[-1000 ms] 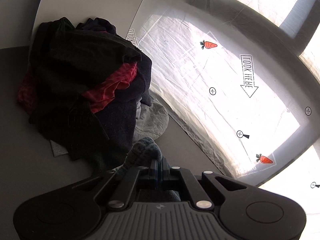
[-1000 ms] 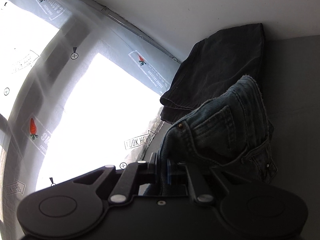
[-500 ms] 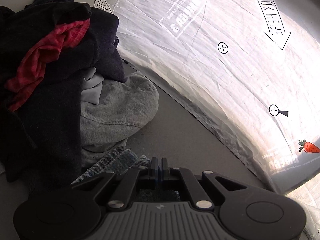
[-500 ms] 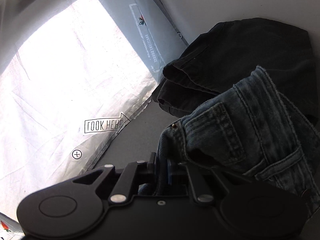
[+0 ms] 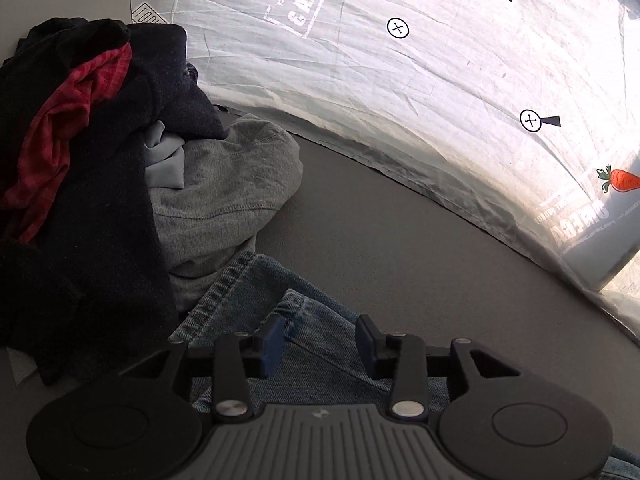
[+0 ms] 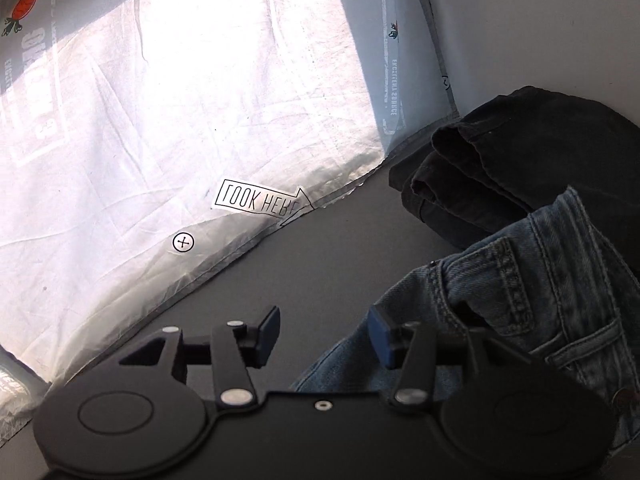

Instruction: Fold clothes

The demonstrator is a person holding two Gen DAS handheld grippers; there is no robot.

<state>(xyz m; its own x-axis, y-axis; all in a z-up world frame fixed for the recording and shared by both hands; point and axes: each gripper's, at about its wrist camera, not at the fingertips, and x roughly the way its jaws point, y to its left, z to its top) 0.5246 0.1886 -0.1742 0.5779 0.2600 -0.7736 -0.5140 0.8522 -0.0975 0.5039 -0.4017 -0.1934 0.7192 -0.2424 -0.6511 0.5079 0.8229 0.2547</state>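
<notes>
Blue jeans (image 5: 256,292) lie on the grey table under my left gripper (image 5: 319,346), which is open with its jaws either side of a denim fold. In the right wrist view the same jeans (image 6: 532,292) lie bunched with the waistband and belt loops showing. My right gripper (image 6: 322,334) is open and empty, just left of the denim's edge. A folded black garment (image 6: 500,160) lies behind the jeans by the wall.
A heap of dark, red and grey clothes (image 5: 100,168) sits at the left of the table. A white printed sheet (image 5: 420,80) with carrot marks and arrows lies along the table's far side; it also shows in the right wrist view (image 6: 160,120).
Both grippers were shut on the jeans and have opened, letting the denim drop onto the table. Both have moved lower and closer to the table.
</notes>
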